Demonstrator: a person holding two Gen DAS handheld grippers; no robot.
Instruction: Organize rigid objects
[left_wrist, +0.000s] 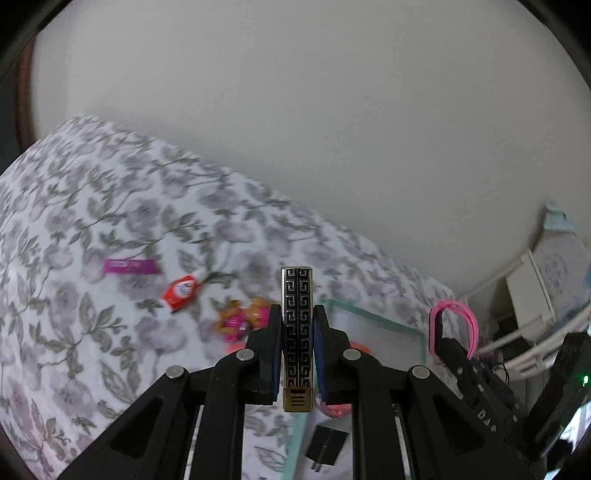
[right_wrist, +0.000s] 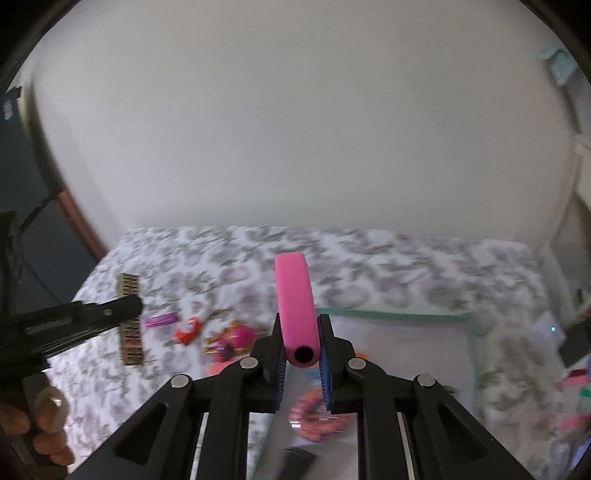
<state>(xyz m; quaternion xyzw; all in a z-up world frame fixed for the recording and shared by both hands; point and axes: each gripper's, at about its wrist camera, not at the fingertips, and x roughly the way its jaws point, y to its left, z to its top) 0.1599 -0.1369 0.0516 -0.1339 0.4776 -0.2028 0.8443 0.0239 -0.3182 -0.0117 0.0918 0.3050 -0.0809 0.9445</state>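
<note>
My left gripper (left_wrist: 297, 310) is shut on a black-and-gold patterned bar (left_wrist: 297, 295), which stands upright between the pads above the bed. The right wrist view shows the same bar (right_wrist: 129, 328) crosswise in the left gripper (right_wrist: 131, 305), with a hand on the handle. My right gripper (right_wrist: 300, 318) is shut on one end of a pink headband (right_wrist: 295, 295). The headband (left_wrist: 461, 314) arcs over the right gripper (left_wrist: 443, 332) at the right of the left wrist view. A clear box with a green rim (right_wrist: 391, 314) lies under both grippers.
On the floral bedsheet (left_wrist: 74, 221) lie a purple wrapper (left_wrist: 129, 266), a red-and-white tube (left_wrist: 183, 291) and a pink toy figure (left_wrist: 242, 319). An orange ring (right_wrist: 317, 417) and a black item (left_wrist: 327, 446) lie in the box. A white wall stands behind the bed.
</note>
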